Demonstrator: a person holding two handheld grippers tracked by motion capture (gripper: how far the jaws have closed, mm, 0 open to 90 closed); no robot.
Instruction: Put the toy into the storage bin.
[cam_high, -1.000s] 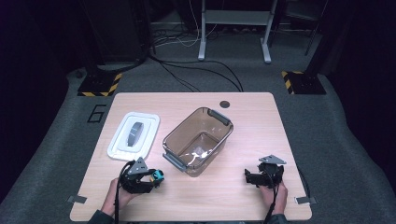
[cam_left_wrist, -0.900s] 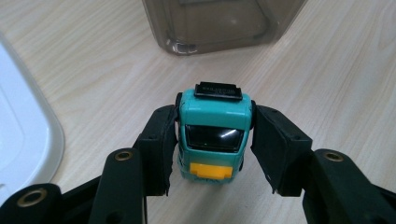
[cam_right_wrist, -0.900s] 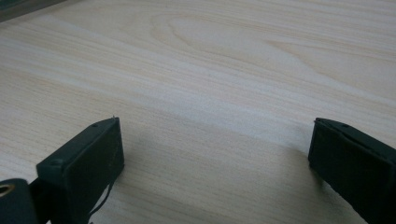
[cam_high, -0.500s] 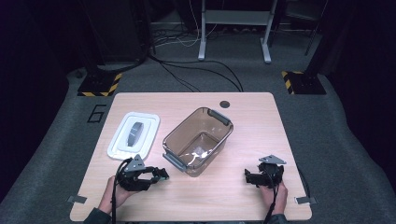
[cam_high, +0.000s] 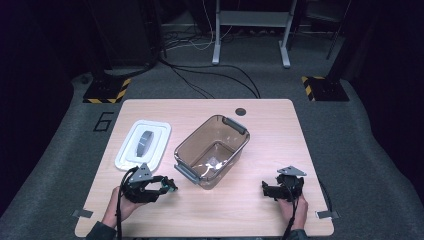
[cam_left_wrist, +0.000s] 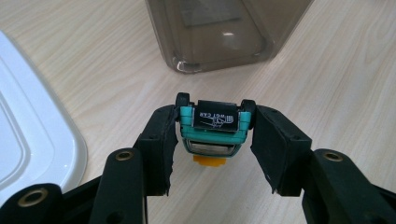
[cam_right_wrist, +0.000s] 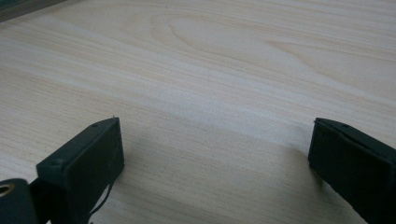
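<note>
Lying across the middle of the frame, a pale wooden table (cam_high: 280, 130) on grey carpet (cam_high: 360, 150), with a "6" (cam_high: 103, 121) marked at its left. Sitting at upper left and upper right, two yellow-and-black striped plates (cam_high: 106, 91), (cam_high: 322, 88). Trailing over the floor at top centre, black cables (cam_high: 210, 75) beneath a grey metal frame (cam_high: 250, 20), all fading into darkness.

Dim surroundings, lit tabletop, soft close-up views.

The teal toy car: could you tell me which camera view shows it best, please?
The left gripper view: the teal toy car sits close up between the left gripper jaws, its wheels and printed label clear. The high view shows a small teal speck at that gripper's tip. The right gripper view looks at the table.
</note>
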